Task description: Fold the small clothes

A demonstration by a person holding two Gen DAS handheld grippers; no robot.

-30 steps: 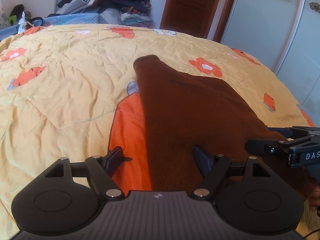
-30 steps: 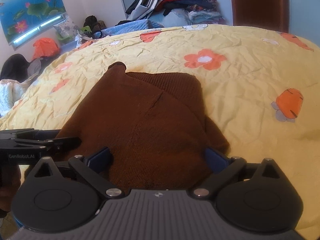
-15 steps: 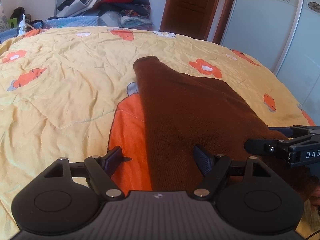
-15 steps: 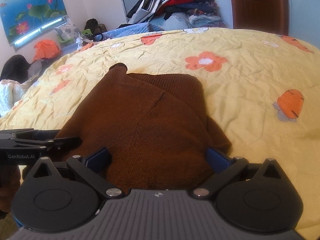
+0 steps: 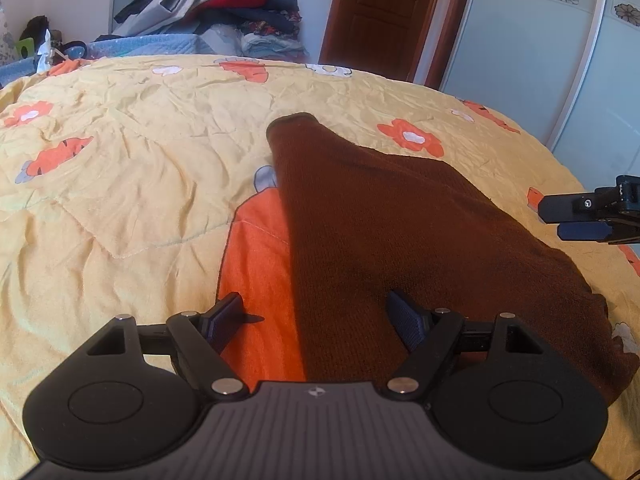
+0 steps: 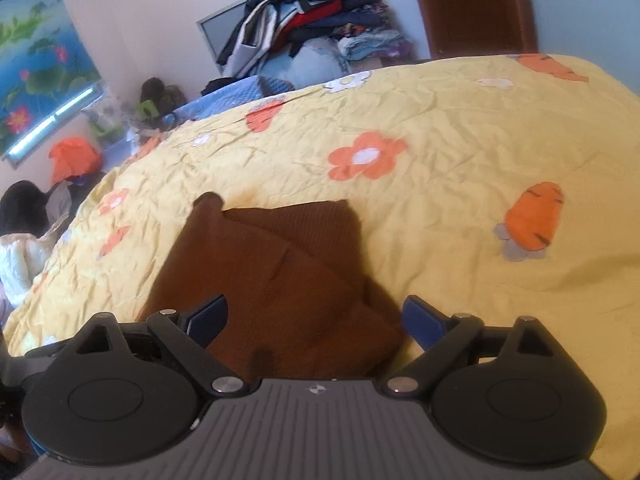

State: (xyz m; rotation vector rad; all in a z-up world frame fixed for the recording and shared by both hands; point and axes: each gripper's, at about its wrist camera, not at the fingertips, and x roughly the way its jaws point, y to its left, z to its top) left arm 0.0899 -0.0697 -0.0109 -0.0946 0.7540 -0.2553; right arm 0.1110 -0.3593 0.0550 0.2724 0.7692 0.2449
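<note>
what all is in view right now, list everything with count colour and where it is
brown knit garment: one, brown, lying partly folded on the bed in front of both grippers
bedspread: one, yellow with orange flowers and carrots, covering the bed
clothes pile: one heap, mixed dark, red and white, beyond the far end of the bed
door: one, reddish brown wood, far wall
wardrobe door: one, pale with a flower border, at the right of the left wrist view
lotus picture: one, blue and green, wall at left
left gripper: one, black, blue pads, open over the garment's edge
right gripper: one, black, blue pads, jaws closing, wide apart above the garment
</note>
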